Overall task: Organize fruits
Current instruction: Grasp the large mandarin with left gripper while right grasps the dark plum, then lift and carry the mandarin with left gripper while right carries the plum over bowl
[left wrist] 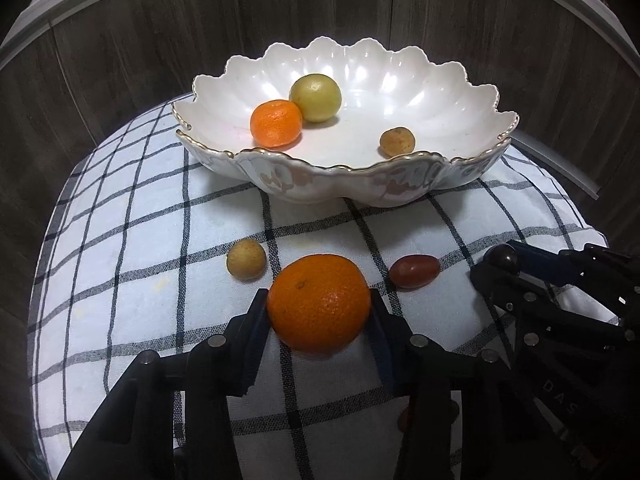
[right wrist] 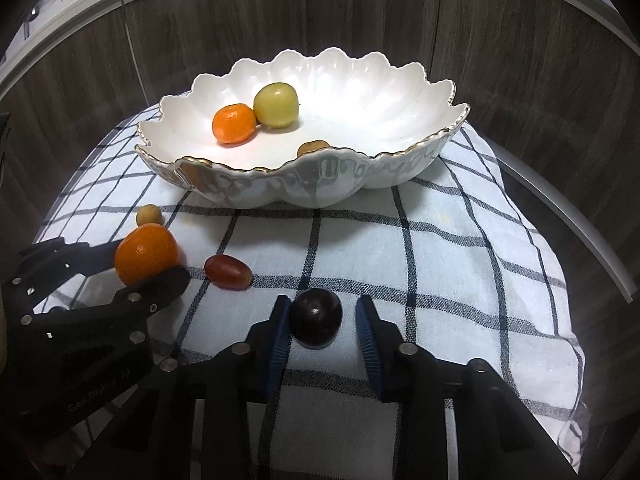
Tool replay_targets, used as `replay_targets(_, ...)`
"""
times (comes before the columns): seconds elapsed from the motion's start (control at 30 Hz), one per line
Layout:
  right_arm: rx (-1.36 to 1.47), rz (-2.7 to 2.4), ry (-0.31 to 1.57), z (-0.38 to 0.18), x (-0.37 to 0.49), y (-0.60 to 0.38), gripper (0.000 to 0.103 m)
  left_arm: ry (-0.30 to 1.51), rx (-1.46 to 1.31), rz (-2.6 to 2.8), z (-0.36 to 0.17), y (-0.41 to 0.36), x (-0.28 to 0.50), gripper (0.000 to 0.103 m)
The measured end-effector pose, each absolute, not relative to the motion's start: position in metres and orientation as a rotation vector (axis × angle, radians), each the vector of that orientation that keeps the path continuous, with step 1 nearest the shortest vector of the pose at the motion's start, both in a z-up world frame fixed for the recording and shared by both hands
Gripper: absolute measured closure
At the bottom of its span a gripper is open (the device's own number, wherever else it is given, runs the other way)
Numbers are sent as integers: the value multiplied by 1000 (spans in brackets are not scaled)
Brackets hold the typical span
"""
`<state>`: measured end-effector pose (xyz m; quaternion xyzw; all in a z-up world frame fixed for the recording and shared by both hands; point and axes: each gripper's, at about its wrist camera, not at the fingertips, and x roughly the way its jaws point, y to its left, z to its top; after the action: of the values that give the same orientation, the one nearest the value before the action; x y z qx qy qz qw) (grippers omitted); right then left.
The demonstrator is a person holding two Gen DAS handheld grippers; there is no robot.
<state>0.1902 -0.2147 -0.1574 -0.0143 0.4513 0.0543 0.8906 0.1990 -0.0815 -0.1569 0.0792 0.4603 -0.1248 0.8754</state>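
Scalloped white bowl (left wrist: 348,184) with gilt rim, standing on a checked cloth (left wrist: 140,240) at its far end; all places below are given from this bowl.

Inside the bowl: small orange (left wrist: 276,123) at its left side, touching a yellow-green round fruit (left wrist: 315,97) just behind it; small tan fruit (left wrist: 396,141) apart from these, close to the near rim.

On the cloth, in front of the bowl:
- large orange (left wrist: 319,303), near side of the bowl, roughly centred; left gripper (left wrist: 319,312) has a finger on either side of it, both pads against the peel, so the fruit is gripped; it sits on the cloth.
- second tan fruit (left wrist: 246,259), between the large orange and the bowl, to the left; free.
- reddish oval grape (left wrist: 415,271), right of the large orange, between the two grippers; free.
- dark round grape (right wrist: 315,317), furthest from the bowl, to the right; right gripper (right wrist: 323,322) straddles it; left pad touches the grape, right pad stands a little clear in the right wrist view, so no grip is made; jaws part open.

Behind the bowl: dark wood-grain panels (left wrist: 500,40).
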Motion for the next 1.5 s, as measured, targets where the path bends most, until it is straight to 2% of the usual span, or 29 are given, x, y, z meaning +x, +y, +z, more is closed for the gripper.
replay_targets(0.03,-30,116,937,-157,191,-214,76,961,164,-261,-157,-81,199,57)
replay_targets(0.17,-33,120,936,-157,190,-212,77,962,161,-261,-156,-80,198,58)
replay_targets(1.5,9,100,808,-101,181,-221,77,849,178,-224,-91,-81,187,58)
